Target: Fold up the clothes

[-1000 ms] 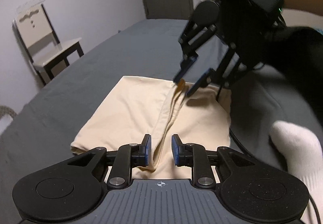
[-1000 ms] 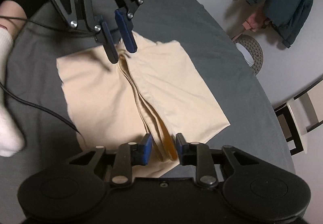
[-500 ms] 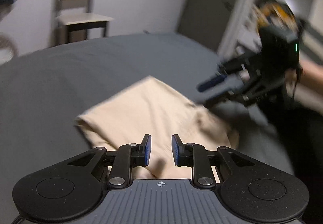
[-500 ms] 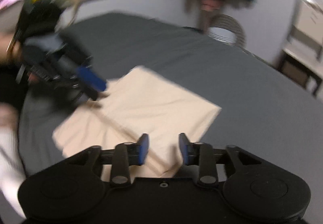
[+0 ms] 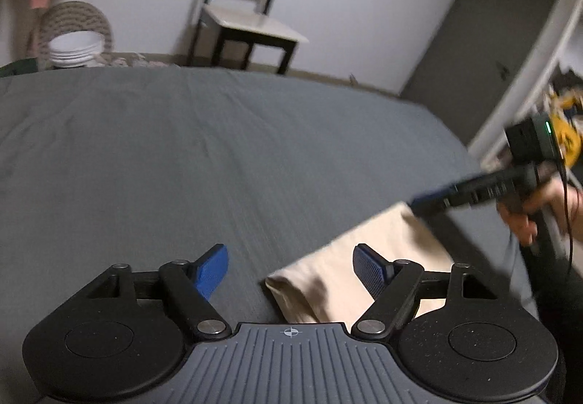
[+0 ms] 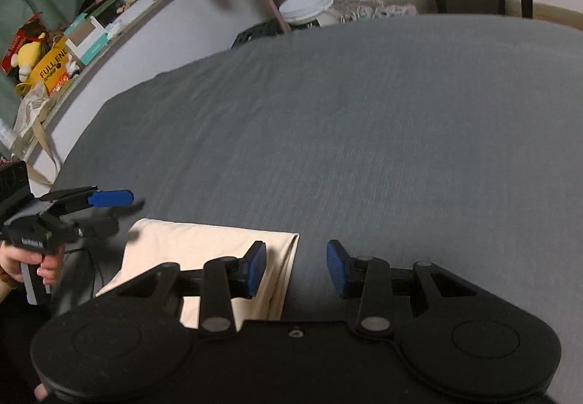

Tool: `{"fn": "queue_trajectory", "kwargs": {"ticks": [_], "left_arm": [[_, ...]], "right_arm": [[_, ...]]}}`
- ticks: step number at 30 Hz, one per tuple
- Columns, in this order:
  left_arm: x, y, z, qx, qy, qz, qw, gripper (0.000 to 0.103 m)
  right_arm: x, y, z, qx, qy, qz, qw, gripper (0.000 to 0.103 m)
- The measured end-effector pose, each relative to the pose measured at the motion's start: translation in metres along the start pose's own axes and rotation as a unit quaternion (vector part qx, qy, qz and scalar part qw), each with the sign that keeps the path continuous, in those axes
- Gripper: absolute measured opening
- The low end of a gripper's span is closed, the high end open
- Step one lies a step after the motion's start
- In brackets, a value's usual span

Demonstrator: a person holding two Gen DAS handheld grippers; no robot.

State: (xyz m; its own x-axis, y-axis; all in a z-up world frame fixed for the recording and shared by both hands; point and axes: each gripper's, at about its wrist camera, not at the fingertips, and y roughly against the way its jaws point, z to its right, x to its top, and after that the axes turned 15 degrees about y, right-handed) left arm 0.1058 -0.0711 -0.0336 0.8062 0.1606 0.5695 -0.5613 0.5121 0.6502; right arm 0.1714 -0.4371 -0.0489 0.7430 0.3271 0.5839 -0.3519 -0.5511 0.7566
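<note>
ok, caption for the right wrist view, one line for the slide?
Right claw open above the folded beige garment on the grey bed; left claw, also open, at far left.

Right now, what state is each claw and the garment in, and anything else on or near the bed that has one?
left claw: open, holding nothing, one finger over the cloth.
right claw: open, empty, one finger over the cloth.
beige garment: folded into a flat rectangle, lying on the bed, released.
grey bed sheet: smooth, spread flat.
door: closed.
chair: upright, seat bare.
</note>
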Motion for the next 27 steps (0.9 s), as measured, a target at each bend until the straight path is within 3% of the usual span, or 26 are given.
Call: {"fn": "queue_trajectory", "kwargs": {"ticks": [2, 4, 8, 11, 18, 21, 27], "left_arm": [[-0.003, -0.008, 0.002, -0.004, -0.017, -0.013, 0.9998, 0.075], [-0.007, -0.017, 0.004, -0.002, -0.026, -0.031, 0.9992, 0.061], [-0.021, -0.022, 0.008, -0.003, -0.039, -0.024, 0.9989, 0.054], [-0.020, -0.023, 0.005, -0.004, -0.022, -0.015, 0.9996, 0.041], [-0.019, -0.023, -0.007, -0.018, 0.071, -0.022, 0.9971, 0.040], [-0.018, -0.024, -0.024, -0.030, 0.144, -0.035, 0.9885, 0.040], [-0.019, -0.037, -0.035, -0.053, 0.224, -0.069, 0.9706, 0.039]], "right_arm": [[0.003, -0.005, 0.002, 0.011, 0.002, -0.008, 1.000, 0.032], [0.005, -0.007, 0.002, 0.024, -0.001, -0.009, 1.000, 0.030], [0.007, -0.012, 0.000, 0.039, 0.008, -0.012, 0.999, 0.027], [0.007, -0.011, 0.001, 0.037, 0.008, -0.005, 0.999, 0.022], [0.002, -0.009, 0.006, 0.040, -0.006, 0.009, 0.999, 0.020], [0.000, -0.008, 0.009, 0.050, -0.015, 0.007, 0.999, 0.020], [-0.001, -0.013, 0.015, 0.064, -0.030, 0.005, 0.998, 0.018]]}}
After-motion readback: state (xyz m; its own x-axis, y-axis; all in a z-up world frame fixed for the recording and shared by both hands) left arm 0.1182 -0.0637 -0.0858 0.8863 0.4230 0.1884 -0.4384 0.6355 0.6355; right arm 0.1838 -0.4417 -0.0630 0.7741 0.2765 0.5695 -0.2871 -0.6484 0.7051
